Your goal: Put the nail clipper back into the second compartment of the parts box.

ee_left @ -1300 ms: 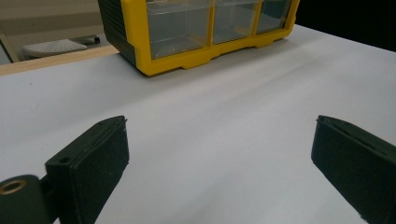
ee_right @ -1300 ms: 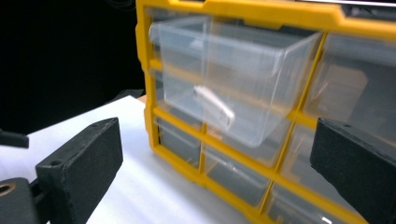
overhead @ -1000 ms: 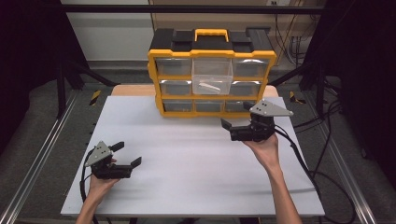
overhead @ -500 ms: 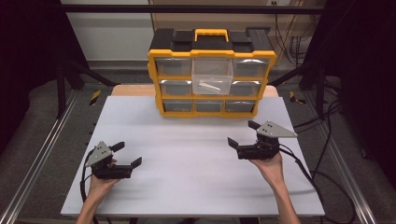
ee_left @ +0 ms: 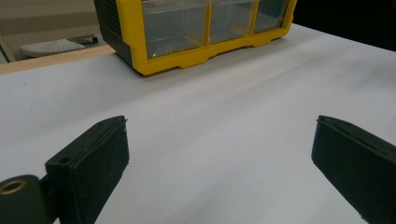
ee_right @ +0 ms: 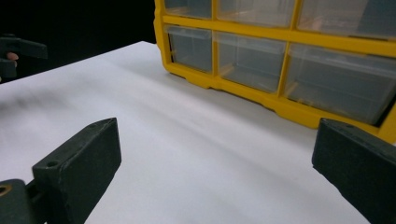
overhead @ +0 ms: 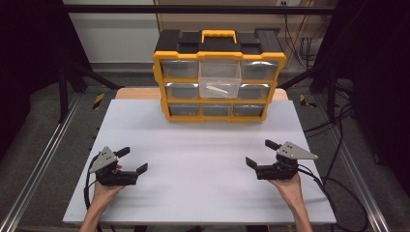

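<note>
A: Organizer (overhead: pixel 220 77) position? Clock face over the table (overhead: pixel 203 159), person's side at 6.

B: Stands at 12 o'clock, on the far edge of the white table, front facing 6. Yellow frame, black top, yellow carry handle (overhead: pixel 218 36) in the centre of the top. Three rows of three clear drawers.

A: Drawer state?

B: Top-middle drawer (overhead: pixel 220 75) is pulled out toward 6, past the frame. A pale elongated piece (overhead: pixel 216 90) shows just below its front; cannot tell which drawer it lies in. The other drawers sit flush.

A: Left claw (overhead: pixel 134 160)?

B: At about 7 o'clock, held in a hand (overhead: pixel 104 191), jaws spread wide with nothing between them; in the left gripper view only bare table lies in the gap (ee_left: pixel 219 140).

A: Right claw (overhead: pixel 261 153)?

B: At about 5 o'clock, in the other hand (overhead: pixel 285 186), jaws likewise spread wide and empty (ee_right: pixel 217 135). Both well apart from the organizer and from each other.
</note>
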A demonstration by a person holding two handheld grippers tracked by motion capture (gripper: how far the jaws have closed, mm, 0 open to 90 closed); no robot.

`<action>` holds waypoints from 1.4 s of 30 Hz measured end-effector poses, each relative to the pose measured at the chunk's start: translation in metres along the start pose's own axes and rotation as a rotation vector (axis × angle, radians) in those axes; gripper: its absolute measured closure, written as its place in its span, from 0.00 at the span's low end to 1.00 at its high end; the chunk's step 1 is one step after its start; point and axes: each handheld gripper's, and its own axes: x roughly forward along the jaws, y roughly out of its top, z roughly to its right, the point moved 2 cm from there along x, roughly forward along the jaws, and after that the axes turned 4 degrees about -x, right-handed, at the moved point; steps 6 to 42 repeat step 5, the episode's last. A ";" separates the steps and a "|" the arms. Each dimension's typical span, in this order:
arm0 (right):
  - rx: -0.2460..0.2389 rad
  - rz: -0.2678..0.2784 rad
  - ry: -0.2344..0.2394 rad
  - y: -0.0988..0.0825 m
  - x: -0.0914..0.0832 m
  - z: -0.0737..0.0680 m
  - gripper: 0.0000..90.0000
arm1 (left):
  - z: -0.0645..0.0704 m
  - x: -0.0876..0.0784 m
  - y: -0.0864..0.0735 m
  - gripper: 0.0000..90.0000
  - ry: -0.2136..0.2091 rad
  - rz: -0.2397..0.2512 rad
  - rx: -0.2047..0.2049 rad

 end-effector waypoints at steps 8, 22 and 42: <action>0.016 -0.012 -0.009 -0.011 -0.004 0.006 0.02 | 0.001 0.001 0.000 0.04 -0.005 -0.004 0.002; 0.016 -0.012 -0.009 -0.011 -0.004 0.006 0.02 | 0.001 0.001 0.000 0.04 -0.005 -0.004 0.002; 0.016 -0.012 -0.009 -0.011 -0.004 0.006 0.02 | 0.001 0.001 0.000 0.04 -0.005 -0.004 0.002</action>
